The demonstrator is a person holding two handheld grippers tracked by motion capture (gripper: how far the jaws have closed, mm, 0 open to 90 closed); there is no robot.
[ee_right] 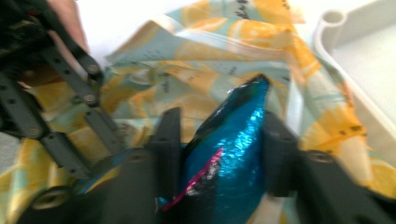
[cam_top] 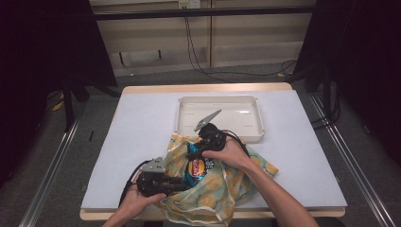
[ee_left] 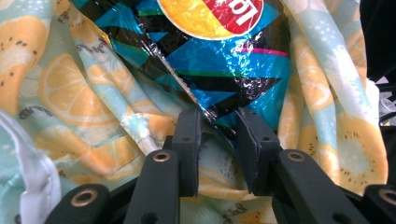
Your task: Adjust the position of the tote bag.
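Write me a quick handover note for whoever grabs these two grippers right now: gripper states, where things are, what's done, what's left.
Right gripper: shut on the blue snack bag.
Left gripper: jaws astride the snack bag's lower corner at the citrus-print cloth bag; whether they pinch it is unclear.
Snack bag sits partly inside the cloth bag at the table's near edge; white tray behind.
Left, probably: finish moving the snack bag.

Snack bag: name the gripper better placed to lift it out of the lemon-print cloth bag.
Probably the right gripper: the blue snack bag sits squarely between its jaws. The left gripper is only at the packet's bottom corner, over the cloth bag, better suited to holding that down.
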